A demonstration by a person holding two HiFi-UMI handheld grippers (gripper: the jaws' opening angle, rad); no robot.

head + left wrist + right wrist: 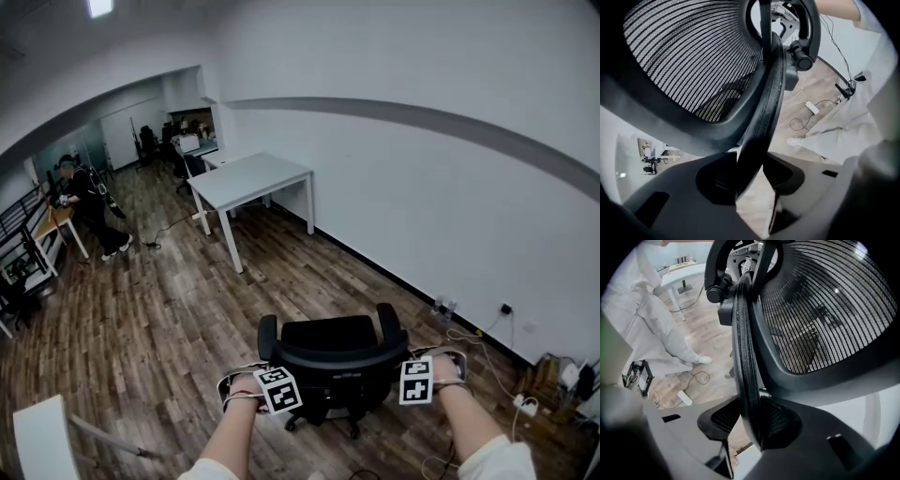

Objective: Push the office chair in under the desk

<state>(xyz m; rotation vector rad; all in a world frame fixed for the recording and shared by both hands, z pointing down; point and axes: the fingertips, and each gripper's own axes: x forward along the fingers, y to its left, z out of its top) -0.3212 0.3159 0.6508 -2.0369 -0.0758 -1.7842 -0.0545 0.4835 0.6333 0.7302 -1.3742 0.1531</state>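
A black mesh-backed office chair (333, 352) stands on the wood floor just in front of me, its back toward me. The white desk (253, 178) stands well beyond it, against the wall, with floor between them. My left gripper (262, 375) is at the backrest's left edge and my right gripper (417, 361) at its right edge. In the left gripper view the backrest rim (764, 108) runs down between the jaws of the left gripper (750, 176), which close on it. In the right gripper view the rim (743, 343) sits likewise in the right gripper (750, 420).
A power strip and cables (525, 405) lie along the wall at the right. A person (89, 202) stands far left near another table (56, 220). A white panel (42, 441) is at the bottom left. More desks and chairs stand at the far end.
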